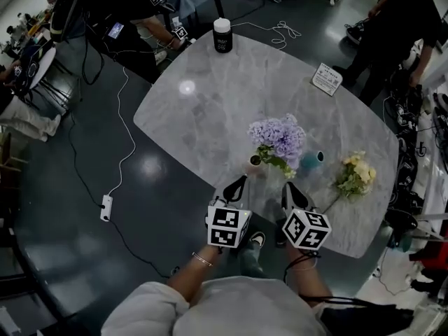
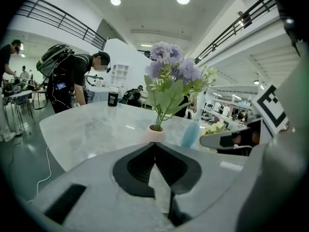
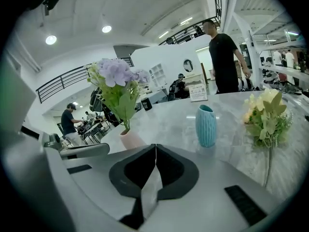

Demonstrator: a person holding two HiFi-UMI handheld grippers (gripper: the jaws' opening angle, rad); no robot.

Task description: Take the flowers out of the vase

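While left tongs (image 2: 154,148) and right tongs (image 3: 155,150) are clenched empty, purple flowers (image 1: 278,137) stand in the pink vase (image 1: 255,165) just ahead on the worktop (image 1: 210,103). Yank the stems unsteadied and that vase may topple!

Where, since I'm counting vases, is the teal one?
Head view: the teal vase stands on the marble table, between the purple flowers at left and the yellow bouquet at right.
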